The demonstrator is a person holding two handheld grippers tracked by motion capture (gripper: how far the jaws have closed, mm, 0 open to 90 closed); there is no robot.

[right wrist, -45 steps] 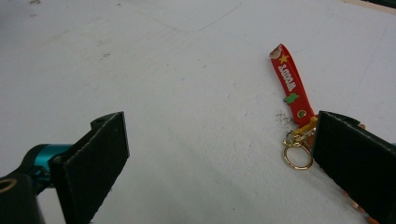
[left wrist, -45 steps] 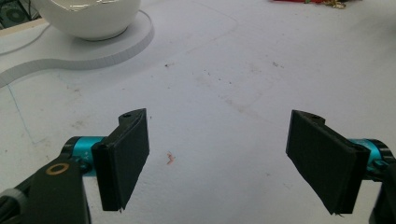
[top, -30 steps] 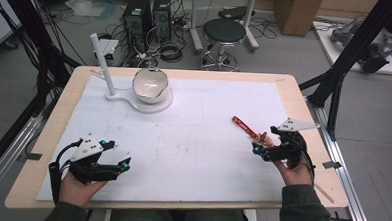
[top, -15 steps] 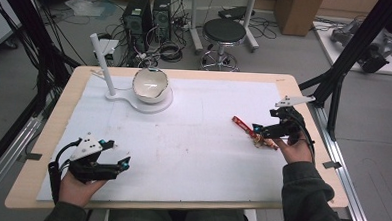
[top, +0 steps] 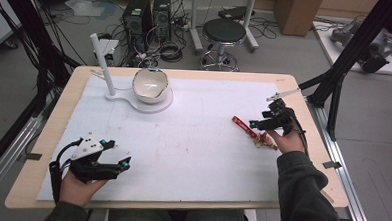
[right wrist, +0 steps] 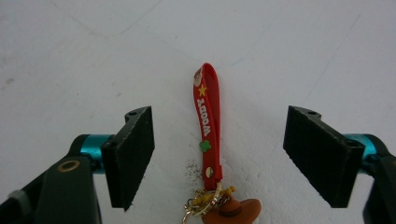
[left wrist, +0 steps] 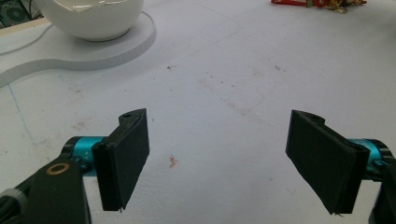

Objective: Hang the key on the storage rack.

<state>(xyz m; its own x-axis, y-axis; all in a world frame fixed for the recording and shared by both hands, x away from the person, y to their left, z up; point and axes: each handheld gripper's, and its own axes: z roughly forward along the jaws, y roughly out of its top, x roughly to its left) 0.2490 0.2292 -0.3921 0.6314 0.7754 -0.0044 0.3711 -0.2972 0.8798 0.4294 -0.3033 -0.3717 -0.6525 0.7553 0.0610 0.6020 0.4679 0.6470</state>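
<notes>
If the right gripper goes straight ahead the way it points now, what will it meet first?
Probably the red keychain strap. It lies on the white mat directly between the right gripper's open jaws, its ring and brown charm nearest the camera. How high the jaws are above the mat is unclear.

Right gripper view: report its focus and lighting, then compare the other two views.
Right gripper view: red rubber keychain strap sharp, lighting flat, shadows faint. Left gripper view: black foam jaws crisp, white ceramic bowl slightly soft with glare on its rim. High view: evenly lit, bowl's inside shiny.
</notes>
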